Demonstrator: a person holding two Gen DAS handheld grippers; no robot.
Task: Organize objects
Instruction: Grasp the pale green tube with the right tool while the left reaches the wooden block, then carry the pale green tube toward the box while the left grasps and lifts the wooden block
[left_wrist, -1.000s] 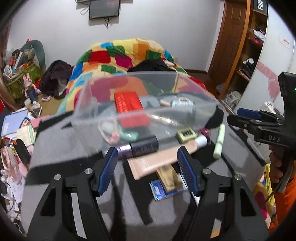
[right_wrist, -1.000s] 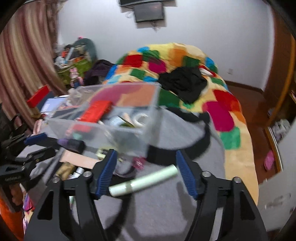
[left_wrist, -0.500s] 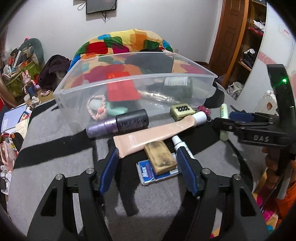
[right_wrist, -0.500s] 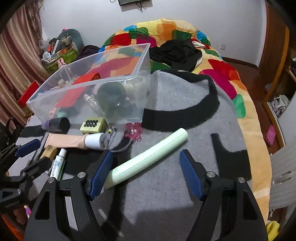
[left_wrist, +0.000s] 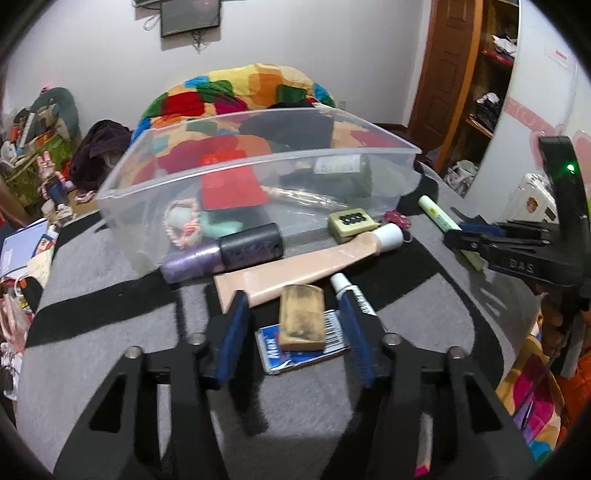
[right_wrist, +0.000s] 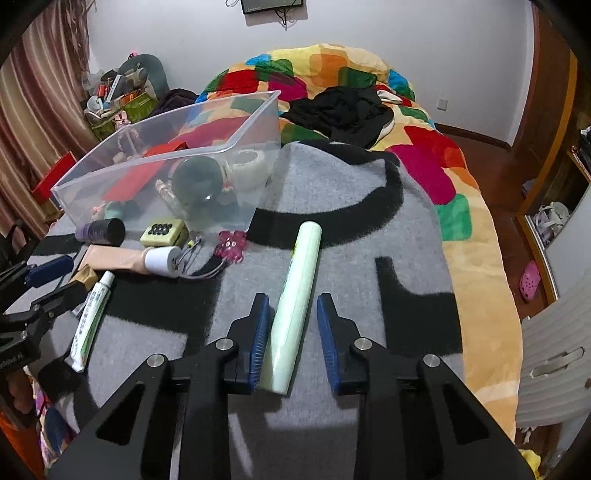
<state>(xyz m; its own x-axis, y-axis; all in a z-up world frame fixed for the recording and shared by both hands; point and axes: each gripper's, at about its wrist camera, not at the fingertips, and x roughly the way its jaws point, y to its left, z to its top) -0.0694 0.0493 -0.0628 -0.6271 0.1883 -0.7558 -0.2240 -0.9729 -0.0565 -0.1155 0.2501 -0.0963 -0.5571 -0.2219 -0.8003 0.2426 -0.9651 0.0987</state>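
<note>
The pale green tube (right_wrist: 300, 295) is lying on the grey blanket (right_wrist: 369, 229), well clear of the clear bin (right_wrist: 166, 162), and the right gripper (right_wrist: 293, 317) is straddling its near end, jaws just closing in, the left pad touching while the right pad is standing off. The left gripper (left_wrist: 295, 317) is also narrowing, its 2 pads flanking the tan block (left_wrist: 301, 317) sitting on a blue packet (left_wrist: 291, 354), not touching it.

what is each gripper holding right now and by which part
Nothing is gripped yet. The right gripper straddles the pale green tube's near end; the left gripper straddles the tan block.
</note>
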